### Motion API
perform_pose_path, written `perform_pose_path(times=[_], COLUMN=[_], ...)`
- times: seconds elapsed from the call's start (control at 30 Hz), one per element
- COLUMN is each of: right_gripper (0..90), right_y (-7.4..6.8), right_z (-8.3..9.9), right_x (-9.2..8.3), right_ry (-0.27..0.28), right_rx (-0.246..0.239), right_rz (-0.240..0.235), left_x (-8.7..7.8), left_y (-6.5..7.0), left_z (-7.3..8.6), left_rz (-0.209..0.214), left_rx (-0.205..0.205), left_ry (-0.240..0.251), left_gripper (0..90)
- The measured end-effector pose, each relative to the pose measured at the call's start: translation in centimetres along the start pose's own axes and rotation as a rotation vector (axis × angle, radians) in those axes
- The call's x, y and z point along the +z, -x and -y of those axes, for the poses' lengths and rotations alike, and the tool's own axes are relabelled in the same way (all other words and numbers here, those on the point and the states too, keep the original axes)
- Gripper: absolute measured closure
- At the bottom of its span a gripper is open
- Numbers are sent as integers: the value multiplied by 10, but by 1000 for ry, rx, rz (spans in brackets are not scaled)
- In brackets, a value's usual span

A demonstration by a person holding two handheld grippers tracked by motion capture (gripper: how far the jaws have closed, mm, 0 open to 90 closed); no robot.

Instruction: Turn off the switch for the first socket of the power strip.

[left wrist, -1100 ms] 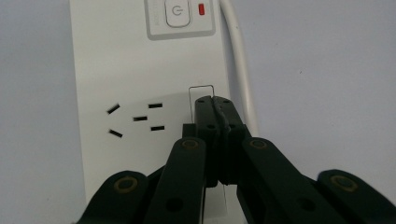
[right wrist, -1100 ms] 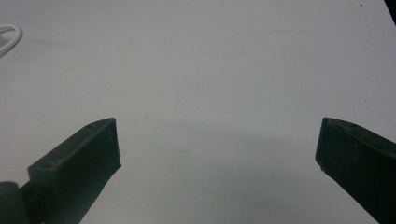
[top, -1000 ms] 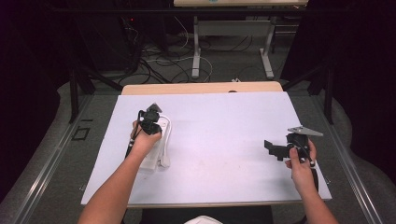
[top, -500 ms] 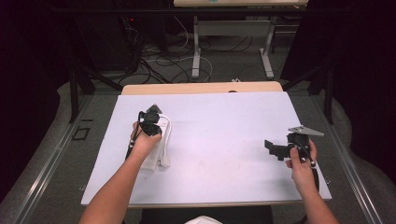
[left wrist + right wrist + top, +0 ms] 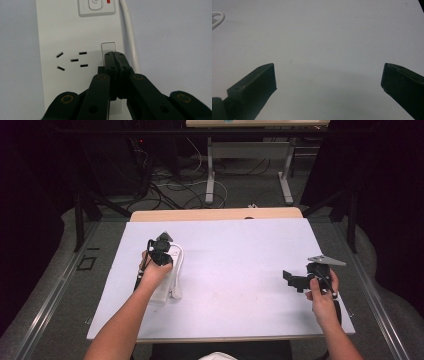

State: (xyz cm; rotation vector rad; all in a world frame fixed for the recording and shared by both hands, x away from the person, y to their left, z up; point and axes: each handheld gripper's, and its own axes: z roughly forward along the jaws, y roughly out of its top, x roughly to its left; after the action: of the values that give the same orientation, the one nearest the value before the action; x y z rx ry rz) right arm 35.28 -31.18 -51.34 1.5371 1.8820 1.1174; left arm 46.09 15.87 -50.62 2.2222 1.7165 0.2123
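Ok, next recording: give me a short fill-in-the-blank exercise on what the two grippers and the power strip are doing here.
1. The left gripper has its jaws ____ above the white power strip.
2. The right gripper has its jaws ____ over the bare table.
3. The small light beside the power strip's switch is coloured ____.
4. The power strip's white cable runs along the side of the strip ____ from the socket holes.

Missing words: shut; open; red; away
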Motion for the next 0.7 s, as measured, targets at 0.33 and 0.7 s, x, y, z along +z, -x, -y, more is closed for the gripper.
perform_pose_path(times=[0.33, 0.7], right_gripper=[0, 0], right_y=[-1, 3], right_z=[1, 2], right_x=[3, 2], right_ry=[-4, 0], right_rx=[-8, -1], right_rz=[2, 7], left_x=[0, -10], left_y=[-2, 0], left_z=[-1, 0], left_rz=[9, 39], left_rx=[4, 24], left_ry=[10, 68], left_gripper=[900, 900])
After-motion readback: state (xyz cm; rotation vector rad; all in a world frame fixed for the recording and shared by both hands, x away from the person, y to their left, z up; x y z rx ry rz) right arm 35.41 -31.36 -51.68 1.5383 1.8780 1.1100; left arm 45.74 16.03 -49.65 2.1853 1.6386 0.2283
